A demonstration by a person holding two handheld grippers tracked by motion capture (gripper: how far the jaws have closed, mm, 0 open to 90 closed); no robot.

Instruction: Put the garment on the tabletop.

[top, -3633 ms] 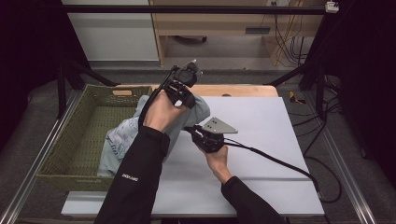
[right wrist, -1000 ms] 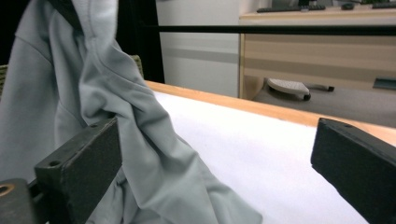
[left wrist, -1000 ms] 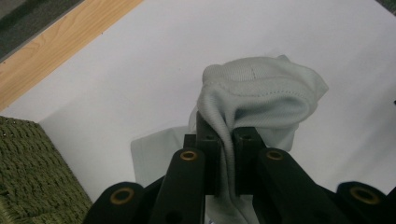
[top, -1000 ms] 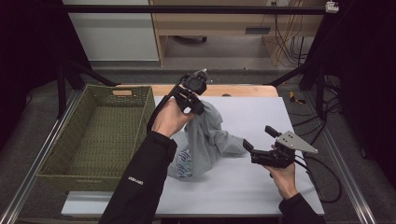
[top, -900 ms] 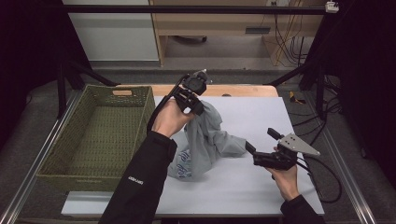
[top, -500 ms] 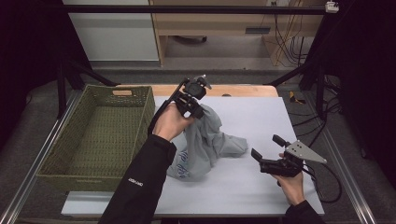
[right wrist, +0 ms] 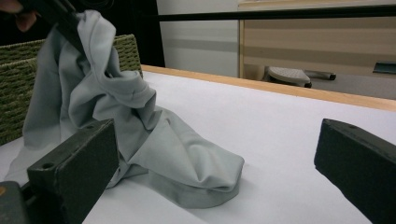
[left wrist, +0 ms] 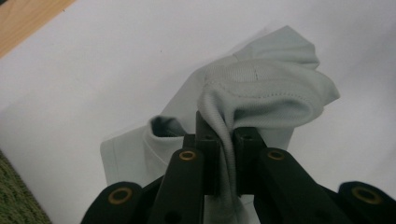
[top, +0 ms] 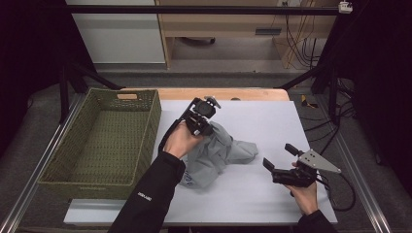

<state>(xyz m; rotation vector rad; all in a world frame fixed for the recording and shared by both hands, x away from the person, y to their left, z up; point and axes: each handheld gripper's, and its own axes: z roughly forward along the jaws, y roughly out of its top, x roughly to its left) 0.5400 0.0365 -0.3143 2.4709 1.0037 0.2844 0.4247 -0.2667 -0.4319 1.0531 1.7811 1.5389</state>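
Left gripper [top: 200,127] clamps the grey garment [top: 218,154]; right gripper [top: 283,158] stands empty with jaws spread.

Since the earlier frames the left gripper has sunk toward the table [top: 272,121], so more cloth now pools on the white surface, while the right gripper has drawn back toward the table's near right corner, well apart from the garment. In the left gripper view a ribbed, stitched hem [left wrist: 261,95] is bunched between the closed jaws. The cloth hangs from that pinch in loose folds, its lower part heaped on the table beside the green woven basket [top: 63,167], with dark print showing near the sleeve. Counted: two grippers, one garment, one basket, one table.
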